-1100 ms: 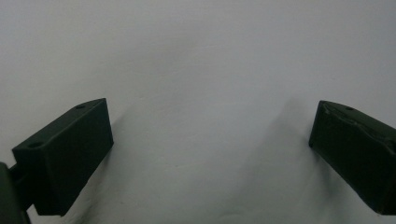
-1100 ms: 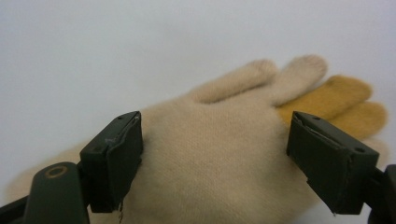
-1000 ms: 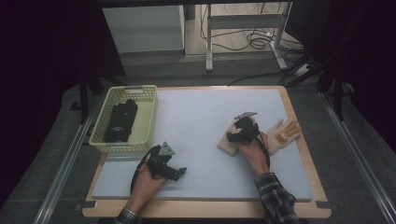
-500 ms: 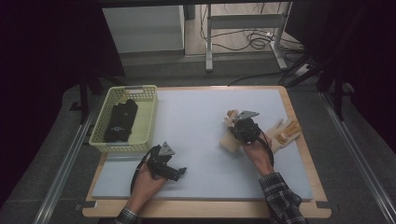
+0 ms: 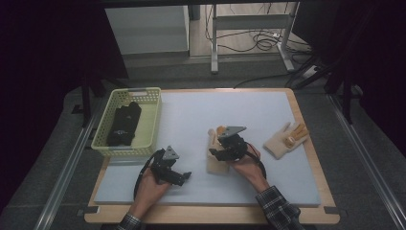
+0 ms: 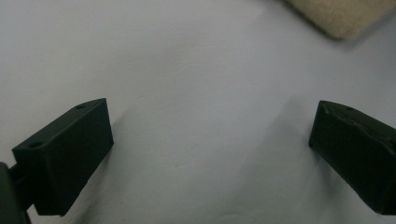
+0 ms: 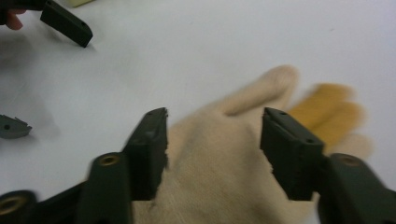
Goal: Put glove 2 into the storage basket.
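Pale grey matting covers our desk point(image 5: 268, 110), dark floor and cables beyond. Right tongs point(image 5: 221, 152) sit over the near glove point(image 5: 214, 163); in the right gripper view the jaws stand apart astride the cream knit, not clenched on it. A second ago this glove lay further right, close by its mate; it has slid leftward with our right hand point(image 5: 244, 160), so we judge it is being carried toward the basket point(image 5: 146, 143). Left tongs point(image 5: 184, 176) rest released on bare mat, unmoved, near the desk's front edge. Outward: second glove point(image 5: 282, 141) lies well apart to the right, yellow fingertips showing. Basket at left holds a dark bundle point(image 5: 123, 123). No brand or writing legible anywhere.
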